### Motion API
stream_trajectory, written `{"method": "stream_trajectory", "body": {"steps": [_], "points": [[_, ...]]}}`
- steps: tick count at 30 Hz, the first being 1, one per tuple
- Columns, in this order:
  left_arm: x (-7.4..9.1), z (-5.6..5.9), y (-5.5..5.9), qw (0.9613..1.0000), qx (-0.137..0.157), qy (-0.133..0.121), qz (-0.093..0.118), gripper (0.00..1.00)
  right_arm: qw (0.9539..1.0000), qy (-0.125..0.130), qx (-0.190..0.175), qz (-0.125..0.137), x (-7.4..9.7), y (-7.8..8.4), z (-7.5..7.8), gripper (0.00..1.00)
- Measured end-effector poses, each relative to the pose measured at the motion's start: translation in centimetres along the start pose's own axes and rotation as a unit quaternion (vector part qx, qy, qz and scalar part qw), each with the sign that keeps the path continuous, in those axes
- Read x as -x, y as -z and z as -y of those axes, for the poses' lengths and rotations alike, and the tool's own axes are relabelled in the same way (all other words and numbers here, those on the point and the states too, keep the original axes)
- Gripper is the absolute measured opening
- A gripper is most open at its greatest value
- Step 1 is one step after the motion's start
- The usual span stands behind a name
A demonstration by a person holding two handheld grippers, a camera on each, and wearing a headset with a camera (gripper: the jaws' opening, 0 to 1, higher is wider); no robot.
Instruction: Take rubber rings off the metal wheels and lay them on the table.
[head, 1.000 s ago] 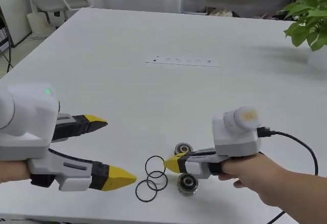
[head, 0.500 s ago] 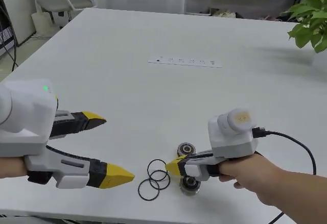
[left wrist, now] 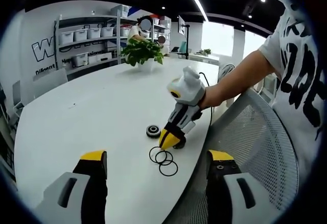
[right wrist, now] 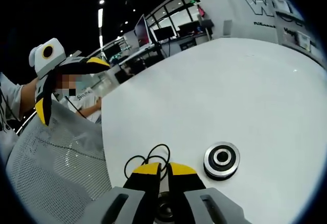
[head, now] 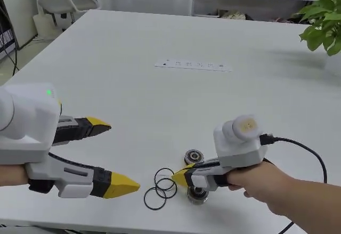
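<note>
On the left, the left gripper [head: 123, 155] was a chunky thing of white plastic with black jaws that ended in pointy yellow tips. Its jaws stood wide open, with nothing between them, and they hung just over the near edge of the table [head: 160, 101]. The table was big, white and smooth. Next came three rubber rings [head: 154, 188], thin and black like little loops of string. They lay flat on the table near its front edge, bunched up and partly crossing each other. Just to the right of them sat two metal wheels, small, round and shiny, with dark rims and a hole in the middle. The far wheel [head: 193, 156] lay flat by itself. The near wheel [head: 197, 193] lay right under the right gripper [head: 173, 179], and in the right gripper view it showed low down between the two jaws. That gripper's yellow tips were pulled almost together, with just a thin slit left, and pointed at the rings. I could not tell if anything was pinched in the slit. A hand [head: 264, 183] held the gripper, and a black cable [head: 303, 146] curled away from its back. Far off at the right corner stood a plant [head: 322, 21] with green leaves.
</note>
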State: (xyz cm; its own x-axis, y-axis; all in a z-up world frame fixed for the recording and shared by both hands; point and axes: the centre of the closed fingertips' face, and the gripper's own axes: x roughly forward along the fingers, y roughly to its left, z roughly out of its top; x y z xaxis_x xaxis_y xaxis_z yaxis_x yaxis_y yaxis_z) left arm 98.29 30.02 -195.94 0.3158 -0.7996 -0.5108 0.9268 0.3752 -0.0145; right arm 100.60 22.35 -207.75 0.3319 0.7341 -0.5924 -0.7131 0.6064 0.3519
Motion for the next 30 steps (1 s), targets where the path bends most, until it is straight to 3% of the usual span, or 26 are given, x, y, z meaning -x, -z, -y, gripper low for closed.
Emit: {"method": "stream_trajectory", "body": {"steps": [9, 30], "points": [[-0.1, 0.1, 0.1, 1.0, -0.001, 0.003, -0.004, 0.78, 0.9999, 0.007, 0.014, 0.003, 0.3, -0.1, 0.1, 0.11], [-0.7, -0.3, -0.7, 0.9999, -0.009, 0.005, -0.006, 0.77, 0.9958, 0.023, -0.012, 0.088, 3.4, -3.3, 1.2, 0.18]]}}
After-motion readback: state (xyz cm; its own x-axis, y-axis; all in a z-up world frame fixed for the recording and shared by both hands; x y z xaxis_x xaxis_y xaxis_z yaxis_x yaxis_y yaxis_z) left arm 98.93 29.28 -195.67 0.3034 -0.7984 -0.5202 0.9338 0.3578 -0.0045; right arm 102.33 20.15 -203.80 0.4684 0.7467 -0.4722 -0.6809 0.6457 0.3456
